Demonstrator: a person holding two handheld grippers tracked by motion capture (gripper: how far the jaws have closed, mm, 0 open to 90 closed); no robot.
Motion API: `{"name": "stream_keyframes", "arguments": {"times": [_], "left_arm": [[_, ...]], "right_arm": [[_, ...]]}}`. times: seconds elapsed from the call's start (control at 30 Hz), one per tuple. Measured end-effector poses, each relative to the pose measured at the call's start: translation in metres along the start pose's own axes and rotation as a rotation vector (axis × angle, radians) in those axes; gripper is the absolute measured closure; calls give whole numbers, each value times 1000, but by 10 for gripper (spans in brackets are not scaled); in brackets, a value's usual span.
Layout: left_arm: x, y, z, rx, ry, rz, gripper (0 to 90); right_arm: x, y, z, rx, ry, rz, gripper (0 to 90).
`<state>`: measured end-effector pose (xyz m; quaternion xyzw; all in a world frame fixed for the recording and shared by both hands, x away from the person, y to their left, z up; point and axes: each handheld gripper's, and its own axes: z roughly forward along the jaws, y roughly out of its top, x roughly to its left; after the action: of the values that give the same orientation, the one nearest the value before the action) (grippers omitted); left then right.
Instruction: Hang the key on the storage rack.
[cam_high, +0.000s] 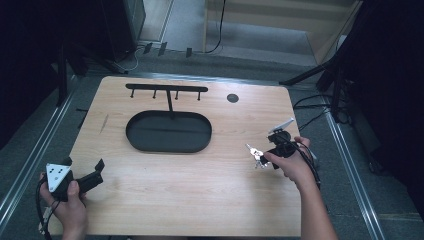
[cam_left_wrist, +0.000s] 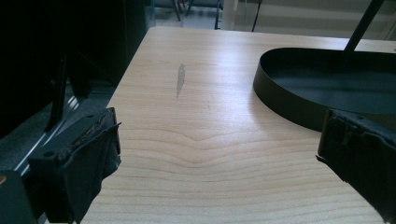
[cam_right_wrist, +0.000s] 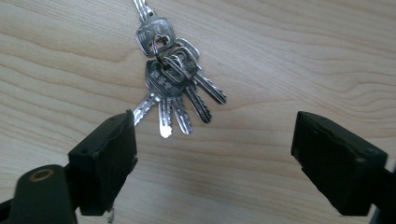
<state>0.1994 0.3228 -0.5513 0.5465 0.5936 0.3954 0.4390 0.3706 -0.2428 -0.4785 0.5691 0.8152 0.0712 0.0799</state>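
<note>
Keys (cam_right_wrist: 175, 79) before right hand-held gripper (cam_right_wrist: 212, 144), topmost blade cropped.

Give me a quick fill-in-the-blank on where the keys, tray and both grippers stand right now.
1. The bunch of keys lies flat on the ____, in front of the right gripper.
2. The right gripper's jaws are ____, with nothing between them.
3. The black oval tray holds ____.
4. The left gripper sits near the table's ____ front corner.

Missing words: table; open; nothing; left
</note>
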Motion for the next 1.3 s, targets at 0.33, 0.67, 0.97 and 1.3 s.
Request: {"name": "stream_keyframes", "arguments": {"times": [0.33, 0.67, 0.97, 1.3], "left_arm": [[1, 0, 0, -2, -4, -8, 0], [1, 0, 0, -3, -4, -9, 0], [0, 0, 0, 0, -2, -5, 0], [0, 0, 1, 1, -1, -3, 0]], "right_arm": [[13, 24, 29, 101, -29, -48, 115], [11, 18, 37, 22, 19, -79, 226], [-7, 7, 28, 12, 55, -71, 836], [-1, 21, 2, 32, 53, -137, 841]]}}
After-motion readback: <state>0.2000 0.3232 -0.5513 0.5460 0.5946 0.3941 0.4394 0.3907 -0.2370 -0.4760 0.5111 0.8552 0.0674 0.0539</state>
